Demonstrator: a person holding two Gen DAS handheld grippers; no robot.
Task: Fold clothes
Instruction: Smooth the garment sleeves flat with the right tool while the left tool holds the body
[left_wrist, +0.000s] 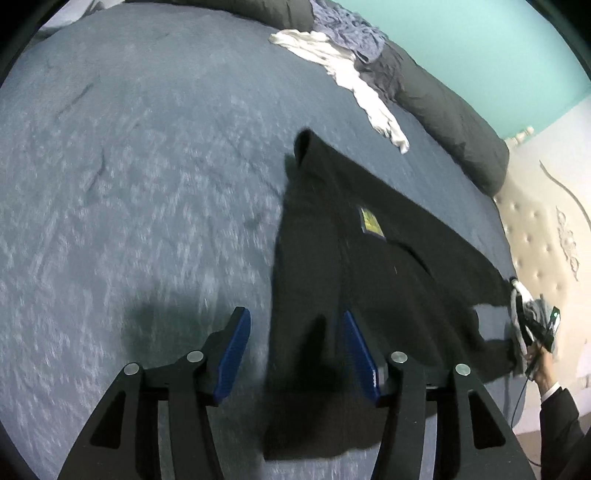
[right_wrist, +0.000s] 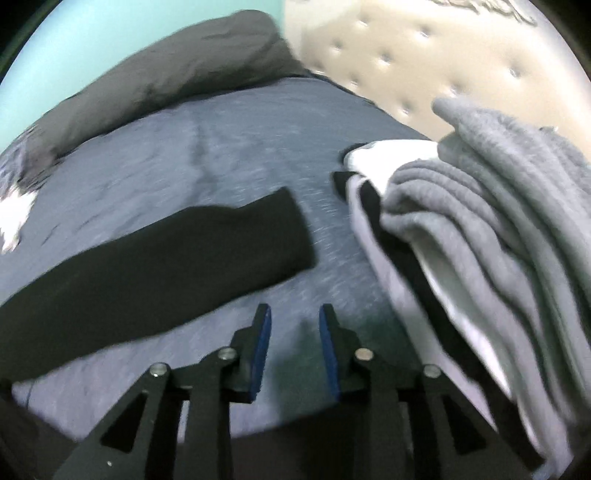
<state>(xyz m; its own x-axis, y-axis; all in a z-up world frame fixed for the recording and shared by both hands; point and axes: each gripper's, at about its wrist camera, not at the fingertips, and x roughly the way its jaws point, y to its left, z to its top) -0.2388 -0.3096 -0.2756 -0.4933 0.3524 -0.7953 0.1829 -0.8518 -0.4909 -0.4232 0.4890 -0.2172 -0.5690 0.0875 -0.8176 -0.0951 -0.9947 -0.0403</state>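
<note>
A black long-sleeved garment (left_wrist: 351, 266) with a small yellow label lies spread on the blue bedcover (left_wrist: 147, 184). My left gripper (left_wrist: 295, 317) is open just above its near hem, with cloth between the blue pads but not pinched. In the right wrist view one black sleeve (right_wrist: 166, 254) lies flat across the bedcover (right_wrist: 221, 147). My right gripper (right_wrist: 294, 314) is open and empty, hovering beyond the sleeve's cuff. The right gripper also shows at the far right of the left wrist view (left_wrist: 535, 325), held in a hand.
A stack of folded grey and white clothes (right_wrist: 480, 221) lies right of my right gripper. A white garment (left_wrist: 351, 77) and a blue-grey crumpled one (left_wrist: 351, 29) lie at the far side by a dark pillow (left_wrist: 443, 110). A tufted cream headboard (right_wrist: 424, 48) stands behind.
</note>
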